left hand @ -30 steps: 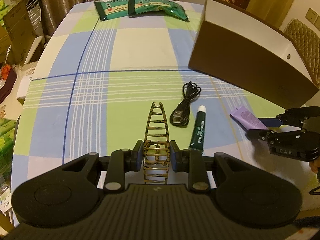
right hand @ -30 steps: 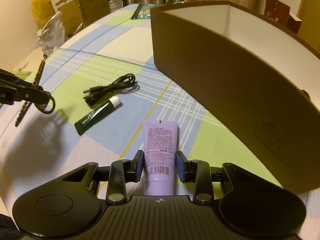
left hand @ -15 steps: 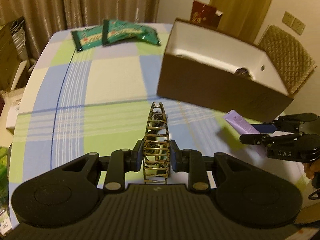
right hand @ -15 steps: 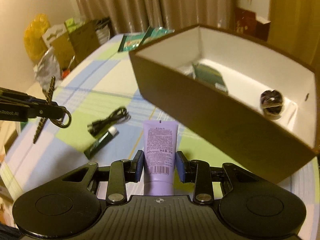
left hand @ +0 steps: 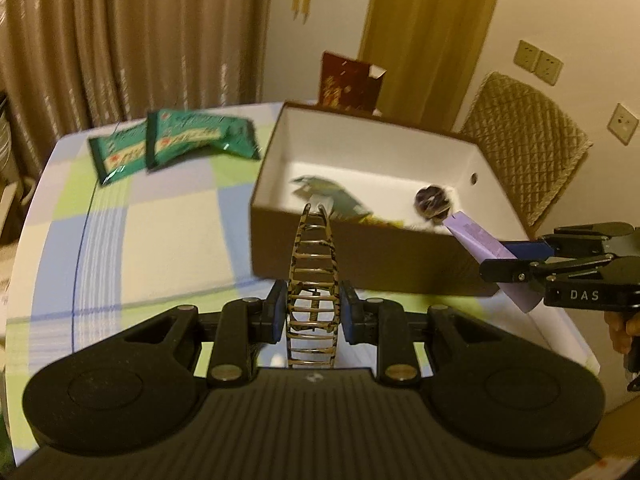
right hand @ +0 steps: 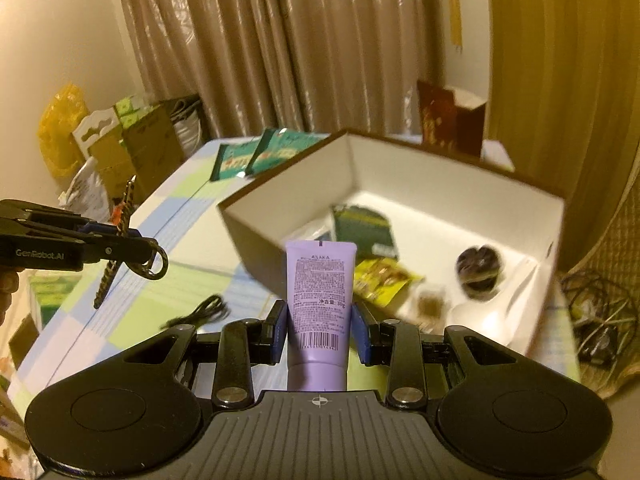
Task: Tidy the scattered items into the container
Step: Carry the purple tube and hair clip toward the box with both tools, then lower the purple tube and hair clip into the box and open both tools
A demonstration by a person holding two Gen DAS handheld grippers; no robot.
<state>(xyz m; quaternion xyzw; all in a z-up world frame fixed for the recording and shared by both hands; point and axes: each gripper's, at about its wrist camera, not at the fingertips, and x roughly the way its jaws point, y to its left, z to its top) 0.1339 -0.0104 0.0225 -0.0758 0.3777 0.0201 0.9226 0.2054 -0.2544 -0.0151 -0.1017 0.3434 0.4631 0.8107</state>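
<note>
Left tongs (left hand: 313,312) pinch a leopard-print hair claw (left hand: 313,280), held above the desk (left hand: 168,240) just short of the box (left hand: 360,264) near wall. Right tongs (right hand: 320,332) pinch a purple tube (right hand: 320,292), its tip over the box rim. Black cable (right hand: 200,314) lies on the desk beside the box

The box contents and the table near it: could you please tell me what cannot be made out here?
- Small brownish item in the box, right wrist view: motion-blurred, unidentifiable.
- Box floor behind the near wall, left wrist view: hidden by that wall.
- Black cable, right wrist view: blurred; connectors unreadable.
- Purple tube cap: hidden by the right gripper body.
</note>
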